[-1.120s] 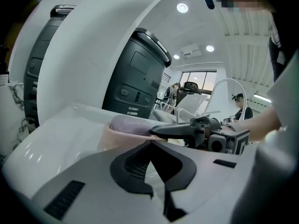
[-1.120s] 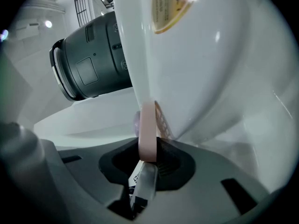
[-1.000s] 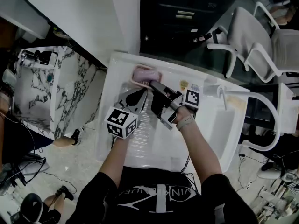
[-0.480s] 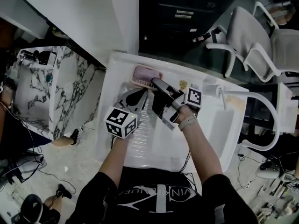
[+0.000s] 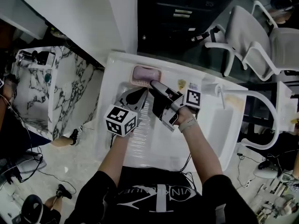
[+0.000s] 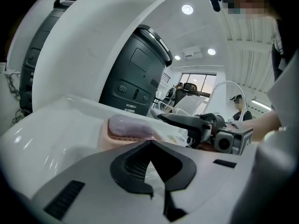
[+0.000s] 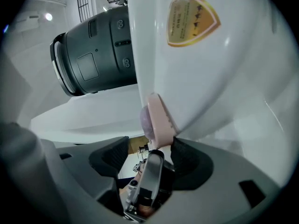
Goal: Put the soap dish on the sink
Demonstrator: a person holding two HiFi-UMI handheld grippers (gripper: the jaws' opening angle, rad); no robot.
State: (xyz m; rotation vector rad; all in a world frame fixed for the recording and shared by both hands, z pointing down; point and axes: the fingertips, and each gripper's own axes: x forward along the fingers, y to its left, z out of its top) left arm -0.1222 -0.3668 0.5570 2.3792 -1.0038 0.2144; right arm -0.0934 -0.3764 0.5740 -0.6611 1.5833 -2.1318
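Note:
The pink soap dish [image 5: 146, 73] with a purple bar of soap on it rests on the back ledge of the white sink [image 5: 112, 78]. My right gripper [image 5: 153, 85] points at its near edge. Its jaws have just been opening and now stand wide, with the dish's edge [image 7: 158, 120] between the pads and not pressed. My left gripper [image 5: 140, 93] hovers over the basin just in front of the dish [image 6: 128, 129], jaws [image 6: 150, 146] shut and empty. From the left gripper view the right gripper [image 6: 196, 122] shows beside the dish.
A tap [image 5: 219, 94] stands at the sink's right end, and a yellow sticker [image 5: 183, 84] sits on the ledge. Behind the sink is a dark cabinet [image 5: 177, 13]. White chairs [image 5: 261, 41] stand at the back right, a marble counter [image 5: 42, 87] at the left.
The right gripper's jaws have spread apart and let go of the soap dish, which now lies on the ledge. The left gripper has stayed put.

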